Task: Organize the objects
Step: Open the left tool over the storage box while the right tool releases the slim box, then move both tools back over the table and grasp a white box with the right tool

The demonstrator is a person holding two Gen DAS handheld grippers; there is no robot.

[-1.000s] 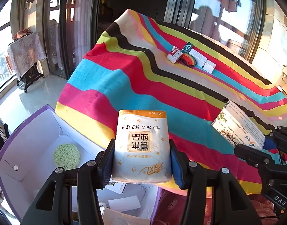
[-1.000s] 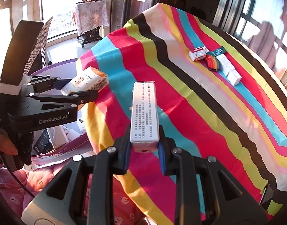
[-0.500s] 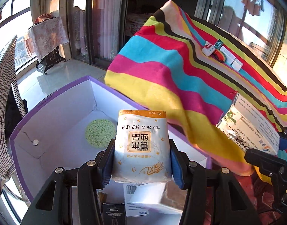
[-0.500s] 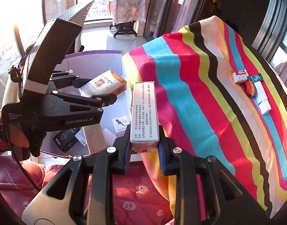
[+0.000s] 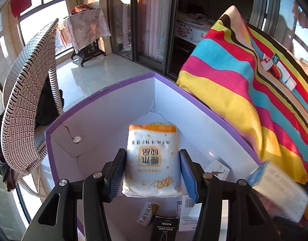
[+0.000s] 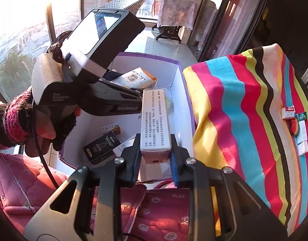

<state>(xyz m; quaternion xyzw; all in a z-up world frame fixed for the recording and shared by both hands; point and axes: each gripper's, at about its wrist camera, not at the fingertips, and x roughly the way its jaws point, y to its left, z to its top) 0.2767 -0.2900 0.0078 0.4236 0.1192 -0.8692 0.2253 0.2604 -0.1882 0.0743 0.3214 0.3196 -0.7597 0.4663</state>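
Tissue pack (image 5: 152, 160), white with an orange top band, sits at centre frame in the left wrist view between the pads of the left gripper (image 5: 152, 151), which press against its two sides. It hangs over the open purple-rimmed box (image 5: 105, 120), whose white floor holds a black carton (image 6: 101, 148) and a few small packets. In the right wrist view the long white box (image 6: 155, 120) stands at centre between the fingers of the right gripper (image 6: 155, 138). Those jaws have just been opening, yet the pads touch both its sides, and its far end reaches over the box's near edge. A striped cloth (image 5: 244, 100) fills the right, with small packets (image 5: 278, 70) at the upper right. A wicker chair (image 5: 25, 110) stands at left.
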